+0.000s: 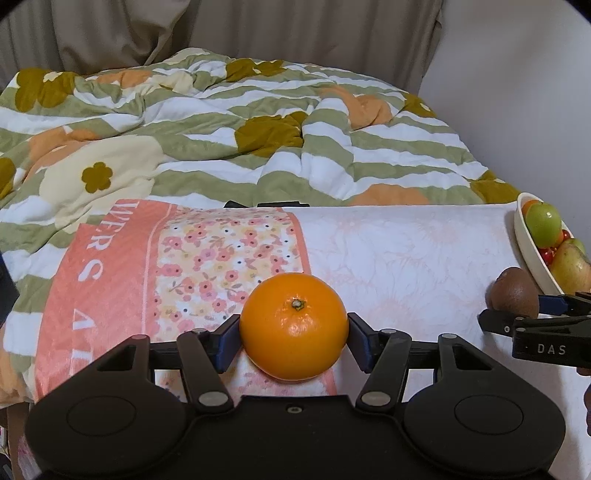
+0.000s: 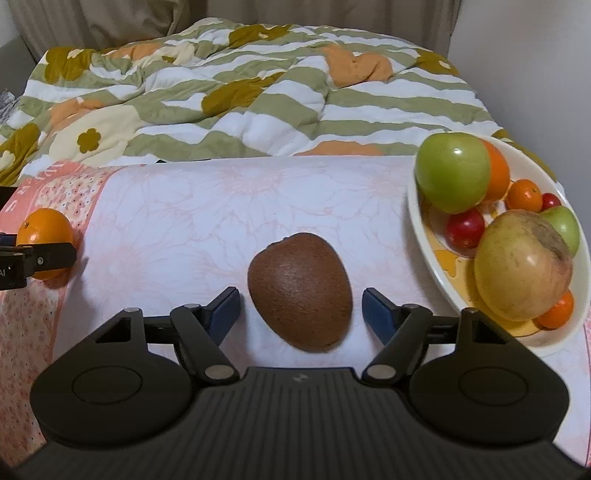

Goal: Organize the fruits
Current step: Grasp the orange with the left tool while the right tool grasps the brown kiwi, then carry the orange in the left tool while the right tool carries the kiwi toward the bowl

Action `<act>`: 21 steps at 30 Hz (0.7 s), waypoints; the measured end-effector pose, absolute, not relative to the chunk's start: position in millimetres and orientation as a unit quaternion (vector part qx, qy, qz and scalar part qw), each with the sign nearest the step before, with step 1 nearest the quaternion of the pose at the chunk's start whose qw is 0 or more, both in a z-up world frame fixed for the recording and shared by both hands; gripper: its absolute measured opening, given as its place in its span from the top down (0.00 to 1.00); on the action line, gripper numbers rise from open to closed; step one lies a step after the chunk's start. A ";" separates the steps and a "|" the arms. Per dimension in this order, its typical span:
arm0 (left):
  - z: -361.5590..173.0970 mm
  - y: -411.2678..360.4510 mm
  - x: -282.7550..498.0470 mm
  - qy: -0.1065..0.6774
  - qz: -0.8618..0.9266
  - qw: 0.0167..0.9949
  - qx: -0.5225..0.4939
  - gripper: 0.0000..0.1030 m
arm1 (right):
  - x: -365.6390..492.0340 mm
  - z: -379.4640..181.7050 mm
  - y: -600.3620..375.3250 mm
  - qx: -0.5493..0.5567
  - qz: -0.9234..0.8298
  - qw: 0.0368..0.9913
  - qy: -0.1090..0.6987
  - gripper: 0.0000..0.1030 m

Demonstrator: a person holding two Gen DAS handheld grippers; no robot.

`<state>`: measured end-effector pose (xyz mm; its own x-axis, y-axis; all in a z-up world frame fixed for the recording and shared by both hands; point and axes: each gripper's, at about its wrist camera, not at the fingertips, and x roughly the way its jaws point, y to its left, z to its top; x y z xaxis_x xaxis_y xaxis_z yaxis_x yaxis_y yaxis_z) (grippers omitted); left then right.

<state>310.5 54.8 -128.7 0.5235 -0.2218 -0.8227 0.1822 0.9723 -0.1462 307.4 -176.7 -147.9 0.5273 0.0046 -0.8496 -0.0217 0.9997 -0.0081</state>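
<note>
An orange (image 1: 293,326) lies on the pink floral cloth (image 1: 388,258), and my left gripper (image 1: 293,338) is shut on it, both blue pads touching its sides. It also shows in the right wrist view (image 2: 44,240) at far left. A brown kiwi (image 2: 301,290) lies on the cloth between the fingers of my right gripper (image 2: 301,308), which is open with a gap on each side. The kiwi also shows in the left wrist view (image 1: 513,293). A cream oval bowl (image 2: 428,236) at the right holds apples, oranges and small red fruits.
A rumpled green, white and orange floral quilt (image 1: 221,122) covers the bed behind the cloth. Beige curtains (image 1: 147,29) hang at the back, and a pale wall (image 1: 517,92) stands at the right. The bowl also shows in the left wrist view (image 1: 524,240).
</note>
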 end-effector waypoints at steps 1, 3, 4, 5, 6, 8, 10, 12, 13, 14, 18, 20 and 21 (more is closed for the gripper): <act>-128.8 55.3 309.4 0.473 -0.115 0.873 -0.021 0.38 | 308.2 -148.1 -175.6 -0.010 0.009 0.875 0.484 0.14; -128.0 55.3 307.8 0.473 -0.114 0.873 -0.021 0.38 | 309.6 -148.7 -173.3 -0.014 0.011 0.876 0.481 0.16; -127.4 55.6 307.0 0.473 -0.114 0.873 -0.021 0.38 | 310.0 -148.2 -172.5 -0.013 0.015 0.877 0.479 0.21; -126.5 56.2 306.3 0.472 -0.113 0.874 -0.022 0.38 | 309.8 -147.8 -172.2 -0.015 0.014 0.879 0.477 0.25; -125.1 56.5 305.3 0.471 -0.113 0.875 -0.022 0.38 | 309.9 -147.0 -171.2 -0.021 0.014 0.880 0.474 0.29; -122.0 56.7 303.1 0.466 -0.111 0.877 -0.022 0.38 | 310.0 -146.3 -170.1 -0.024 0.018 0.881 0.473 0.30; -118.1 56.8 300.4 0.462 -0.111 0.880 -0.023 0.38 | 308.9 -145.3 -170.4 -0.021 0.018 0.881 0.471 0.31; -113.8 56.0 298.2 0.457 -0.111 0.882 -0.024 0.38 | 307.0 -143.2 -170.9 -0.016 0.020 0.882 0.470 0.31; -111.0 55.6 296.3 0.454 -0.111 0.884 -0.023 0.38 | 305.2 -141.0 -171.0 -0.014 0.021 0.884 0.468 0.31; -108.4 54.9 294.7 0.451 -0.112 0.885 -0.022 0.38 | 303.4 -139.1 -170.8 -0.013 0.022 0.885 0.466 0.31; -97.0 52.9 287.5 0.440 -0.117 0.890 -0.023 0.38 | 294.5 -127.0 -169.3 -0.012 0.025 0.889 0.457 0.31; -90.4 51.4 282.7 0.434 -0.120 0.892 -0.024 0.38 | 289.6 -119.6 -169.0 -0.011 0.025 0.892 0.451 0.31; -86.9 50.5 280.2 0.432 -0.121 0.893 -0.025 0.38 | 285.9 -114.8 -169.9 -0.009 0.025 0.894 0.448 0.31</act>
<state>280.2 50.5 -86.9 0.5977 -0.2377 -0.7656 0.1944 0.9695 -0.1492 285.9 -169.9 -114.8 0.5975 0.0362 -0.8011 -0.0524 0.9986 0.0060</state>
